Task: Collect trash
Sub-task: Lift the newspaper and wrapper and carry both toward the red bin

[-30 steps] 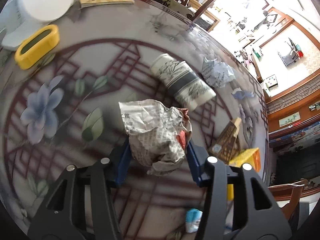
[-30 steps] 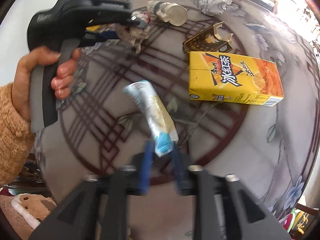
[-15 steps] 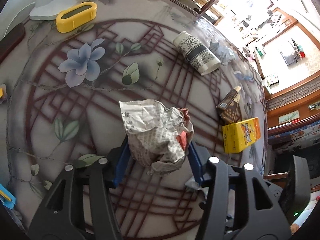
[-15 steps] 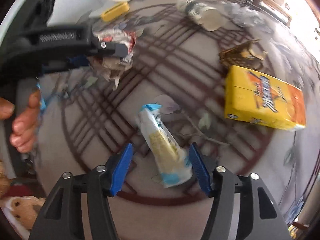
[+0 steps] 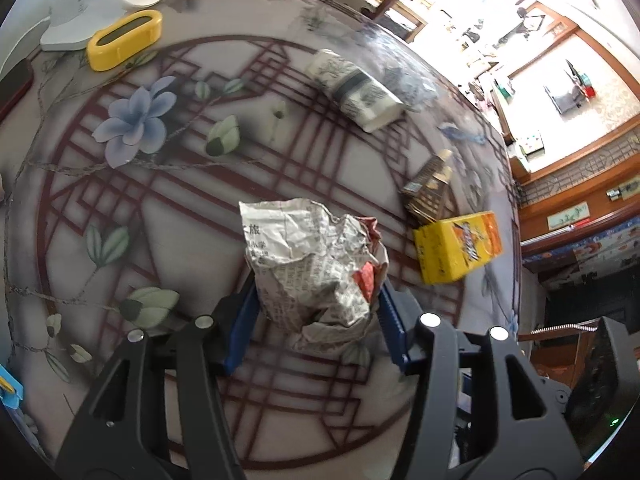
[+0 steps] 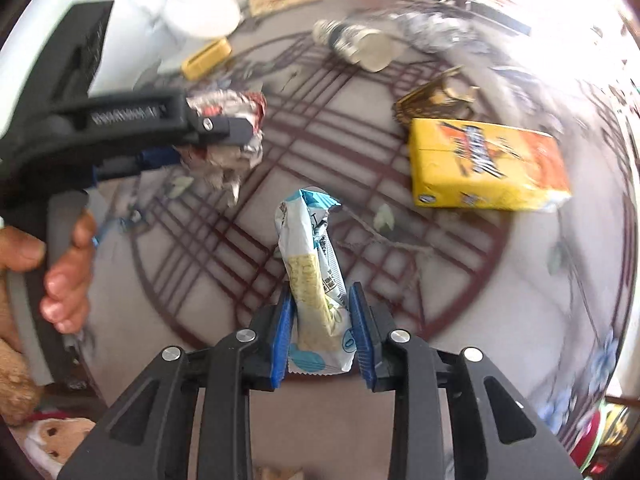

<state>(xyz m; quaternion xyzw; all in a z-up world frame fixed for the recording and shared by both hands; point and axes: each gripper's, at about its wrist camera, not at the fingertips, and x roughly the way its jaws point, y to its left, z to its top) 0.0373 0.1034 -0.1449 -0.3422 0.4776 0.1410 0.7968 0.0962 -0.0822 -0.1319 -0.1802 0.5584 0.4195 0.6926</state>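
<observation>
The right tool (image 6: 320, 334) has just closed its jaws, and its blue pads (image 6: 283, 332) now pinch the lower part of a wrapper (image 6: 314, 280). The wrapper's long axis runs straight out along the fingers, its torn blue top pointing away from the tool, the sealed blue-spotted end back between the pads. It is white and crinkled, with a pale yellow panel and small print down one side.

The left tool (image 5: 316, 322) holds a paper ball (image 5: 314, 264) between its pads at a middling width, clear of the tabletop (image 5: 180, 208). The ball is crumpled newsprint, grey with black characters and a patch of red at one side; it has no clear long axis. In the right wrist view a hand (image 6: 60, 272) grips that tool's handle.

Farther out on the tabletop lie a yellow carton (image 6: 486, 168) on its side, a brown box (image 6: 434, 98) just beyond it, a tipped cup (image 6: 356, 42) and crumpled foil (image 6: 436, 30).
</observation>
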